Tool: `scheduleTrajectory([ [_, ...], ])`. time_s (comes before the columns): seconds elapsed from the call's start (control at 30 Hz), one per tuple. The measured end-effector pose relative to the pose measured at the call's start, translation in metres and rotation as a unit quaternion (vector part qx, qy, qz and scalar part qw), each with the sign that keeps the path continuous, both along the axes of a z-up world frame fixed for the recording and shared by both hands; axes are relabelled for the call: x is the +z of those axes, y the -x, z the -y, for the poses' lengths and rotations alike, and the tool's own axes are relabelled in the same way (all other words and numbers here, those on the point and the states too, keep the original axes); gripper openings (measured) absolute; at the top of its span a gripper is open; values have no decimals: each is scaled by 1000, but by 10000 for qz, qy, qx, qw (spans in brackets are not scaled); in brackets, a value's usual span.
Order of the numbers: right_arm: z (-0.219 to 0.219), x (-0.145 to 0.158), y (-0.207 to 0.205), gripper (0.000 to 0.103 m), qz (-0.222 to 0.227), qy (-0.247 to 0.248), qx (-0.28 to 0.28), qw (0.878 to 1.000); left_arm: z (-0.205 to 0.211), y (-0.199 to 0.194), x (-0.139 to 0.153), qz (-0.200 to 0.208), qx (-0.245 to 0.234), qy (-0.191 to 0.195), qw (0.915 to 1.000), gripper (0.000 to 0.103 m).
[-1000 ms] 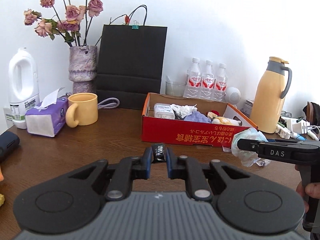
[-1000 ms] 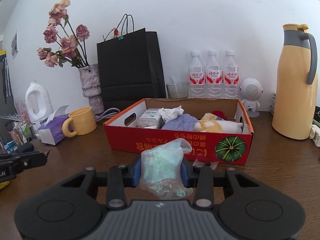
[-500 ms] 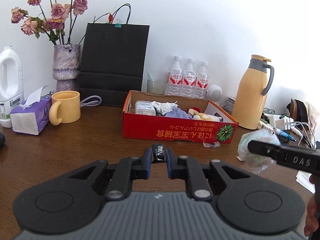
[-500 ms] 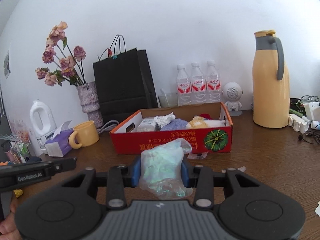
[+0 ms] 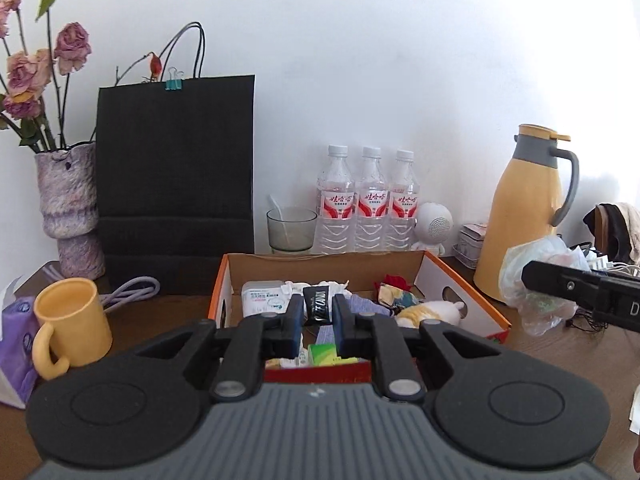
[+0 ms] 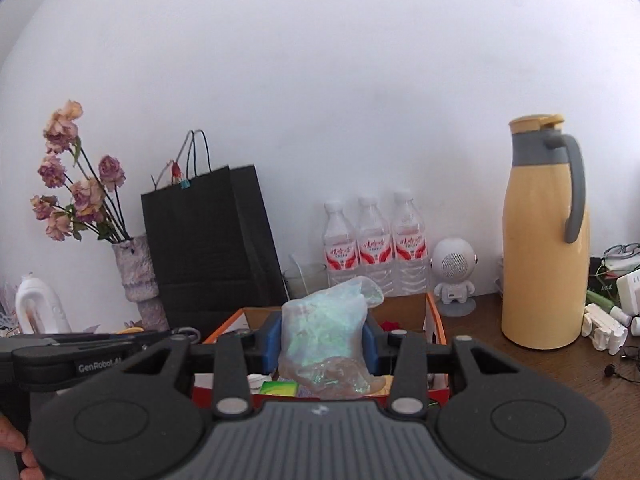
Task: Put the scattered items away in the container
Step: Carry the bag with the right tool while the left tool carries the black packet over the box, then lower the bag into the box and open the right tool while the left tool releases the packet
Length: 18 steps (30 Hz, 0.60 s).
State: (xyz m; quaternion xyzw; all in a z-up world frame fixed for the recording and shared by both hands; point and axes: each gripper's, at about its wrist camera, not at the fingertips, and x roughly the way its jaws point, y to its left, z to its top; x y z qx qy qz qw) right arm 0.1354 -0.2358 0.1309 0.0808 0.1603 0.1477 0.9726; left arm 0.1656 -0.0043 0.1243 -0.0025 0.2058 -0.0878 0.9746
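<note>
1. The red cardboard box, orange-rimmed with brown inner walls, sits on the wooden table; inside lie a white wipes pack at 10 o'clock, crumpled white tissue at 12, a purple cloth mid-box, a floral pouch and a cream plush toy at 3, and a green packet at 6
2. The left gripper is clenched on a small black sachet with white lettering, held upright over the box
3. The right gripper grasps a crumpled clear plastic bag with a greenish iridescent sheen, above the box's near edge
4. At 12 o'clock behind the box stand a glass cup and three water bottles; a yellow mug stands at 9, a yellow thermos jug at 2
</note>
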Motion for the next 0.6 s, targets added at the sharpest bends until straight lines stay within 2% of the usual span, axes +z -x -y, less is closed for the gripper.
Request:
scheduleTrajectory([
  [0.1, -9, 1, -66, 40, -795, 6, 492, 9956, 0, -64, -5, -793, -99, 158, 9967, 15],
  [0.23, -29, -7, -140, 41, -1700, 360, 736, 9820, -7, -130, -23, -1931, -99, 165, 9810, 16],
  [0.3, -40, -17, -171, 41, -2248, 430, 812, 9701, -9, -153, -31, -2274, 96, 78, 9737, 16],
  [0.37, -48, -30, -197, 40, -2857, 417, 906, 9531, -9, -167, -36, -2483, 190, 15, 9685, 16],
  [0.43, -53, -42, -214, 40, -3337, 331, 903, 9378, -6, -176, -43, -2791, 144, 40, 9601, 16],
  [0.57, -63, -56, -229, 43, -3989, 627, 962, 9098, 2, -191, -56, -3368, 235, -232, 9410, 16],
  [0.6, -63, -58, -229, 48, -4110, 642, 999, 9039, 2, -194, -58, -3560, 276, -227, 9338, 16],
])
